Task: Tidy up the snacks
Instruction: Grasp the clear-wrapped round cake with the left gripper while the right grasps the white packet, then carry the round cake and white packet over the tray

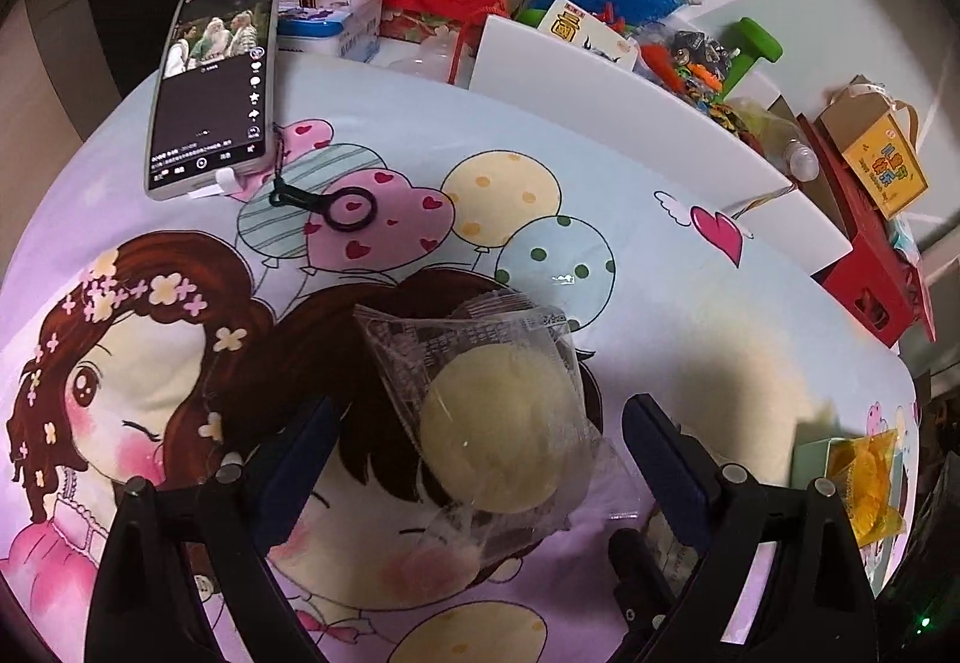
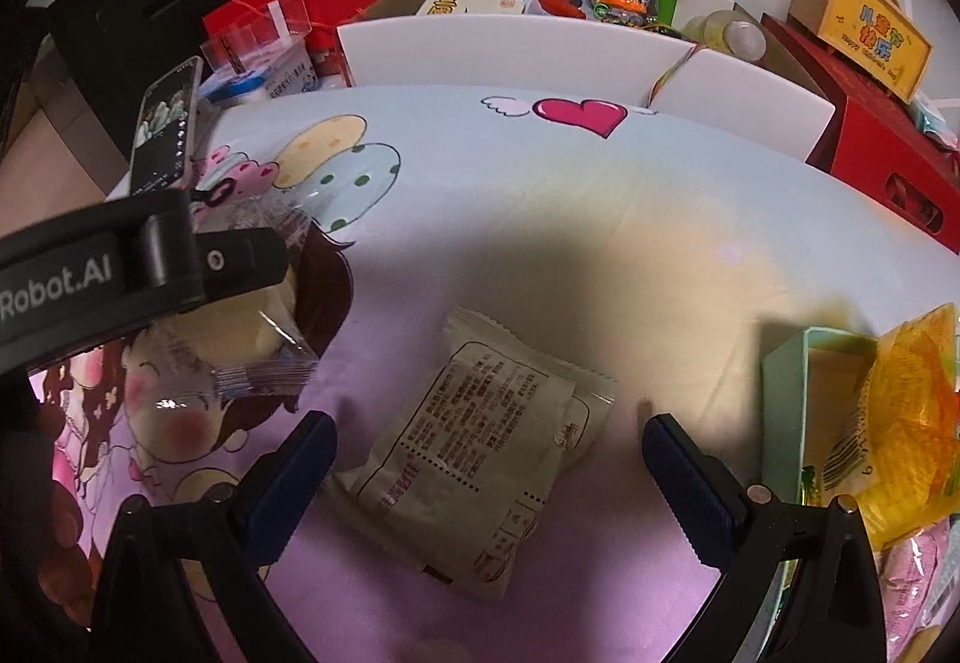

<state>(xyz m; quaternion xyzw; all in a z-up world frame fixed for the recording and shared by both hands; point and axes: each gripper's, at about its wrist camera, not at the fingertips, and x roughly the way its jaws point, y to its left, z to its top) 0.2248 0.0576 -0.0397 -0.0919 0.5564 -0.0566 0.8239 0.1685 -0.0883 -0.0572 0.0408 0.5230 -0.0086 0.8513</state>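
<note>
Left wrist view: left gripper (image 1: 480,459) fingers wide around clear-wrapped bun (image 1: 498,435); right gripper (image 2: 489,459) fingers wide around beige packet (image 2: 474,453).

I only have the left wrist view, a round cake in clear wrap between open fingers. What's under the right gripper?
Observer: A beige printed snack packet lies flat between the right gripper's open fingers, not gripped.
Operator: Where's the box?
Observer: The green box sits right of that packet, with an orange-wrapped snack in it.
Operator: Anything else inside?
Observer: A pink wrapped snack shows below the orange one.
</note>
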